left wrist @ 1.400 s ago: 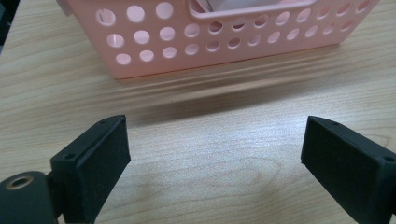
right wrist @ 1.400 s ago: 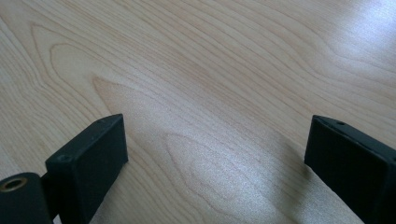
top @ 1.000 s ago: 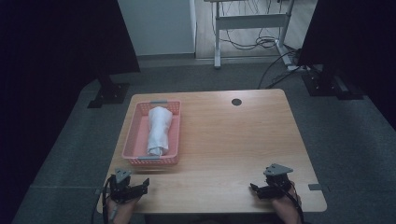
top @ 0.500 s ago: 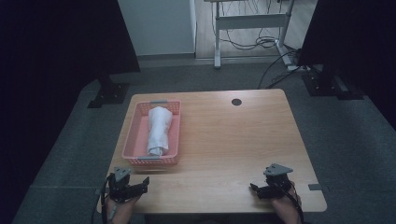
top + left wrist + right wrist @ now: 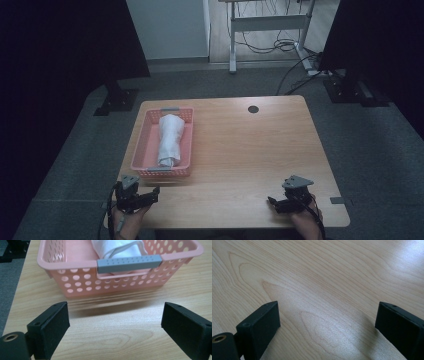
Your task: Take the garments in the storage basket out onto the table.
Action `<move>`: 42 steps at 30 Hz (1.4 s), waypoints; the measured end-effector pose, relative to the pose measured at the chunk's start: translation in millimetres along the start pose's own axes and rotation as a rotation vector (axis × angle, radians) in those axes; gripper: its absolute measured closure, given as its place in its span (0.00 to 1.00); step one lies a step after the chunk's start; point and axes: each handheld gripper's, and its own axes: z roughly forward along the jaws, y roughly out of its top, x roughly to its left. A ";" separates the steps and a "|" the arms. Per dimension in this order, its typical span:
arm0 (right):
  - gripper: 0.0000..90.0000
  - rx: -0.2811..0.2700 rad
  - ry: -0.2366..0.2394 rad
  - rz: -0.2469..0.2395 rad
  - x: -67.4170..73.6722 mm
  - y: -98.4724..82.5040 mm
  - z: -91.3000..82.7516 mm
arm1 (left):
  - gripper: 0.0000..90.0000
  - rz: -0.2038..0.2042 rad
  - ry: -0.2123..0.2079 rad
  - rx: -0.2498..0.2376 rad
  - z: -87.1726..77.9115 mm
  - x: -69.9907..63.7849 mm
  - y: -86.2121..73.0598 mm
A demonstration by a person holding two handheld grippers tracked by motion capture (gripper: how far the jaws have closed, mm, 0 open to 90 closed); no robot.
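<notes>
High view shows a wooden table point(image 5: 240, 150) with a pink perforated basket point(image 5: 142, 150) standing lengthwise on its left half, and a rolled white cloth point(image 5: 170, 139) lying inside along its length. A small dark round hole point(image 5: 253, 109) sits near the table's far edge. The left gripper point(image 5: 150, 192) rests at the near left corner, just in front of the basket's near end wall and apart from it; the right gripper point(image 5: 274, 202) rests at the near right edge, well apart from the basket. In the left gripper view the basket point(image 5: 82, 282) fills the upper part, with a grey handle strip point(image 5: 128, 263) on its near rim and the cloth point(image 5: 120, 248) behind it. No writing or label can be read anywhere. The left gripper point(image 5: 115, 320) has its jaws spread wide over bare wood, holding nothing. In the right gripper view the right gripper point(image 5: 328, 320) is equally wide apart above bare table point(image 5: 324, 277), empty.
</notes>
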 end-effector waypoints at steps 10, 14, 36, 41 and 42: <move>0.06 -0.001 0.001 -0.003 0.1 0.0 0.0 | 0.08 -0.002 -0.003 -0.008 -1.2 -2.9 14.2; 0.06 0.000 0.003 -0.002 0.0 0.0 0.0 | 0.08 0.008 -0.005 -0.012 -0.9 -4.3 20.5; 0.06 -0.002 0.005 -0.007 0.2 -0.1 0.0 | 0.08 0.024 -0.010 -0.026 25.4 -7.2 59.3; 0.06 -0.001 0.006 -0.007 0.2 0.0 0.0 | 0.08 0.025 -0.010 -0.022 32.3 -7.7 64.4; 0.06 -0.002 0.005 -0.007 0.2 -0.1 0.0 | 0.08 0.026 -0.012 -0.021 33.7 -7.8 65.4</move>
